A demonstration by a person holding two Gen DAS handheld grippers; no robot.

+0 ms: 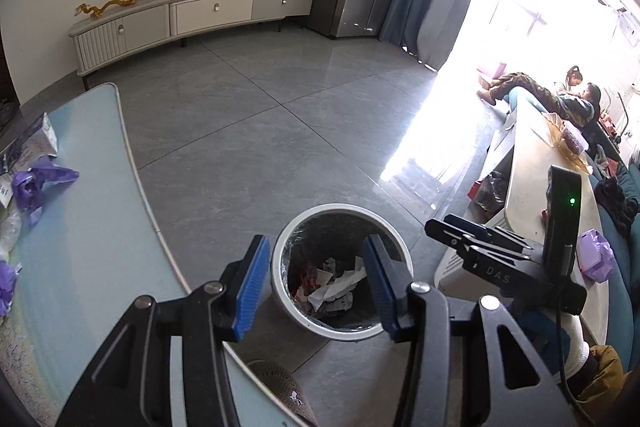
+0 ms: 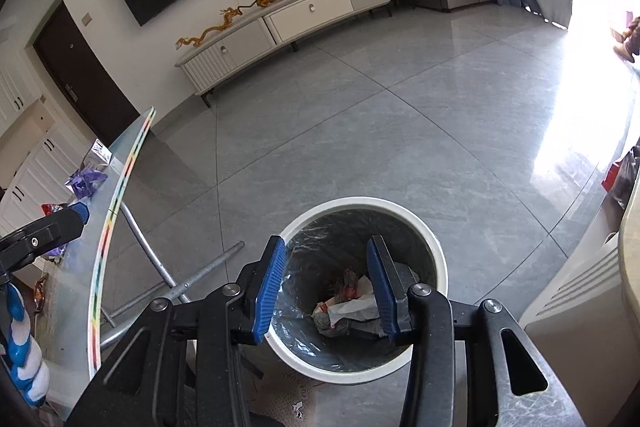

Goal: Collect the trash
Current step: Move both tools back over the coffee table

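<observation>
A white trash bin [image 1: 280, 291] with a dark liner stands on the grey floor, holding crumpled paper and wrappers [image 1: 332, 287]. My left gripper [image 1: 316, 283] is open and empty, above the bin. My right gripper [image 2: 326, 287] is open and empty over the same bin [image 2: 436, 255], whose trash [image 2: 348, 303] shows between its blue pads. The right gripper also shows in the left wrist view [image 1: 472, 239]. On the glass table [image 1: 88, 227] lie purple wrappers [image 1: 36, 183] and paper scraps [image 1: 32, 143]; the purple wrapper also shows in the right wrist view [image 2: 86, 183].
A slipper [image 1: 284, 391] lies on the floor by the bin. A beige table [image 1: 532, 187] stands at right with a purple bag [image 1: 596, 255]. Two people [image 1: 560, 95] sit by the bright window. A TV cabinet [image 1: 180, 23] lines the far wall. Metal table legs [image 2: 180, 287] cross at left.
</observation>
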